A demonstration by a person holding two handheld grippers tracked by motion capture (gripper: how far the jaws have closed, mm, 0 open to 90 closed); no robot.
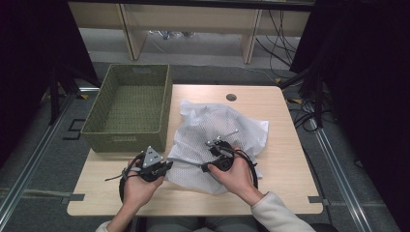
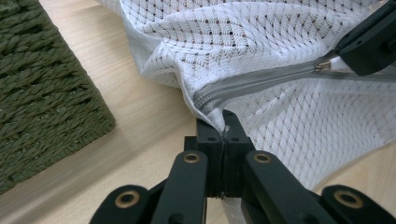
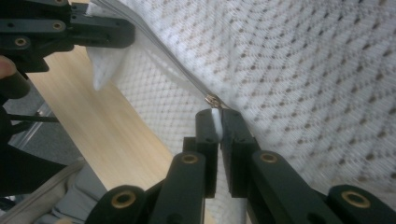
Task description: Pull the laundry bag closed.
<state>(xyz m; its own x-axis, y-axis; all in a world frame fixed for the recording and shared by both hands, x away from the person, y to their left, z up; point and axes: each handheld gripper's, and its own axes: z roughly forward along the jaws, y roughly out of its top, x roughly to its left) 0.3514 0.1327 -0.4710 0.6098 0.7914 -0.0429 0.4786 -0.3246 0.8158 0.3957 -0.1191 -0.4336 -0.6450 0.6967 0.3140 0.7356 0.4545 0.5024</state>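
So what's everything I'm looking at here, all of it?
Mesh bag: one, white, crumpled on the table's middle.
Zipper: one, grey, along the bag's near edge.
Zipper pull: one, metal, at the right gripper's tips.
Basket: one, green woven, empty, table's far left.
Table: one, light wood.
Cables: several, black, floor behind.
Left gripper: black, shut on the bag's corner.
Right gripper: black, shut on the pull's white tab.
Hands: two, pale sleeves.

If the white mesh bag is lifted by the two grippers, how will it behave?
The white mesh bag lies crumpled in soft folds, so it would probably sag and drape. Its thin open netting suggests little weight. The left gripper pinches its corner, so the grey zipper would likely stay taut.
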